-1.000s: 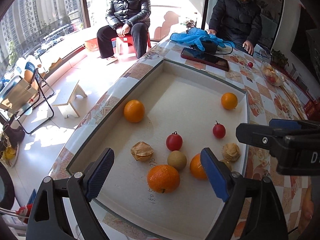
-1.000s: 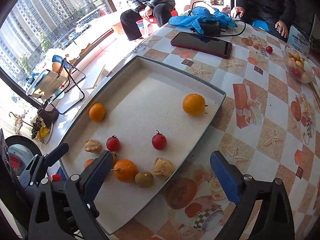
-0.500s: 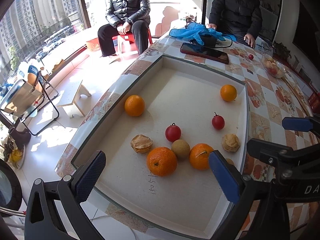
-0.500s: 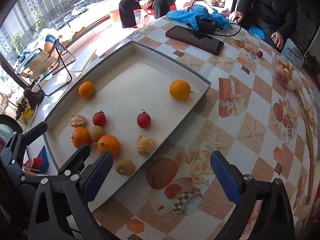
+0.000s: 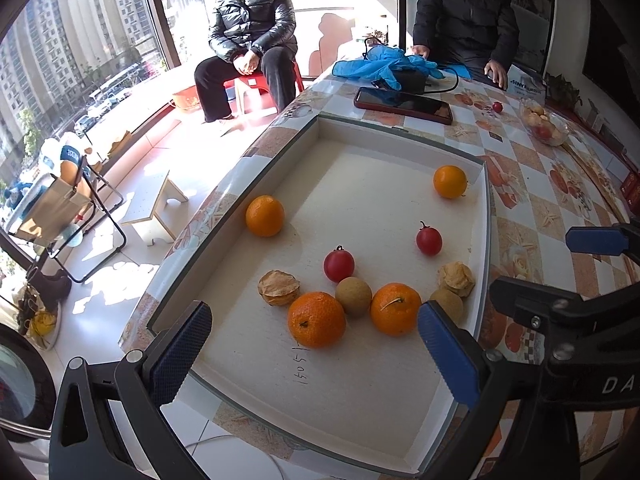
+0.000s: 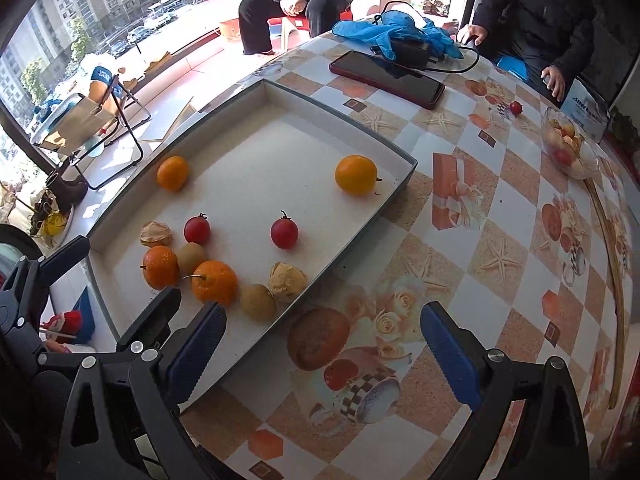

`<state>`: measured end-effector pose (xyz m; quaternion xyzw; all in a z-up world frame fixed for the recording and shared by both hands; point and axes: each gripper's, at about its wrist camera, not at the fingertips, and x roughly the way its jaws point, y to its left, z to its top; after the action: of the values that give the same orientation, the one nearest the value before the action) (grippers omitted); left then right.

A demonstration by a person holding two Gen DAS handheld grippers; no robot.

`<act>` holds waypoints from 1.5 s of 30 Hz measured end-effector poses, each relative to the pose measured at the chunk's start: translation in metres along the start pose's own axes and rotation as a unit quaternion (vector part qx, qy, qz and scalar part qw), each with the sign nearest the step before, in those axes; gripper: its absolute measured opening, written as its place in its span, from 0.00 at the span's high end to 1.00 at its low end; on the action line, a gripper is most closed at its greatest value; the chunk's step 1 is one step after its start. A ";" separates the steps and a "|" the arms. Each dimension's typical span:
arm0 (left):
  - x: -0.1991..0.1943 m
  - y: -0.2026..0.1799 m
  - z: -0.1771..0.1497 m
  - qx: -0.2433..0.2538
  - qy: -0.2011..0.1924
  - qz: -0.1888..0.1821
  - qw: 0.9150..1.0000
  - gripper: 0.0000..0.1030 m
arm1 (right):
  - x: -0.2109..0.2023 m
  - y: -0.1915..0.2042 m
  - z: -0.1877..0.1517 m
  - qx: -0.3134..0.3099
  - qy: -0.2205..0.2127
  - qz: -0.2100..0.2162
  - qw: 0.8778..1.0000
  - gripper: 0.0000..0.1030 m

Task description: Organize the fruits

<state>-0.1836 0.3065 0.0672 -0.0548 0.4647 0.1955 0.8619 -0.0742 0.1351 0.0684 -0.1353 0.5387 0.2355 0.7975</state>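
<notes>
While left gripper gapes, orange between fingers, untouched

hidden: brown fruit partly behind left fingers | glass bowl contents unclear (too small)

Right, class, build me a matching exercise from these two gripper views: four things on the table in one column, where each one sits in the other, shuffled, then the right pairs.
Things
1. phone
2. glass bowl
3. husked berry
4. blue cloth

Places
A. inside the tray, beside an orange
B. far right of the table, holding fruit
C. flat on the table just beyond the tray's far wall
D. far end of the table, over a black box with a cable

Pairs: 1-C, 2-B, 3-A, 4-D
</notes>
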 end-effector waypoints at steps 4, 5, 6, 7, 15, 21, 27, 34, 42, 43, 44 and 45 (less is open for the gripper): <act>-0.002 -0.001 -0.001 0.002 -0.003 0.006 1.000 0.00 | -0.001 0.000 -0.001 0.001 0.000 0.001 1.000 0.04; -0.002 -0.001 -0.001 0.003 -0.004 0.006 1.000 0.00 | -0.001 0.000 -0.001 0.000 -0.001 0.001 1.000 0.04; -0.002 -0.001 -0.001 0.003 -0.004 0.006 1.000 0.00 | -0.002 0.000 -0.001 0.000 -0.001 0.000 1.000 0.04; -0.002 -0.001 -0.001 0.003 -0.004 0.005 1.000 0.00 | -0.002 0.000 -0.002 -0.001 -0.002 -0.001 1.000 0.04; -0.003 -0.002 -0.002 0.005 -0.003 0.005 1.000 0.00 | -0.005 0.001 -0.004 -0.005 -0.006 -0.008 1.000 0.04; -0.002 -0.003 -0.005 0.003 0.005 -0.007 1.000 0.00 | -0.007 0.000 -0.006 -0.005 -0.007 -0.011 1.000 0.04; 0.000 -0.001 -0.010 -0.008 0.022 -0.045 0.999 0.00 | -0.004 0.000 -0.009 -0.005 -0.005 -0.014 1.000 0.04; -0.007 -0.003 -0.013 -0.012 0.020 -0.048 0.999 0.00 | -0.006 -0.009 -0.016 0.013 -0.012 -0.013 1.000 0.04; -0.023 -0.048 -0.021 0.024 0.008 -0.116 0.993 0.00 | 0.005 -0.057 -0.043 0.081 -0.006 -0.008 0.997 0.04; -0.026 -0.058 -0.024 0.034 0.000 -0.119 0.992 0.00 | 0.007 -0.066 -0.049 0.093 -0.006 -0.010 0.996 0.04; -0.029 -0.070 -0.029 0.046 -0.010 -0.121 0.992 0.00 | 0.008 -0.076 -0.055 0.107 -0.010 -0.013 0.994 0.04; -0.032 -0.082 -0.033 0.058 -0.018 -0.121 0.991 0.00 | 0.009 -0.086 -0.062 0.119 -0.017 -0.021 0.993 0.04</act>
<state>-0.1931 0.2131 0.0675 -0.0572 0.4493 0.0635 0.8893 -0.0760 0.0352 0.0334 -0.0463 0.5466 0.1553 0.8216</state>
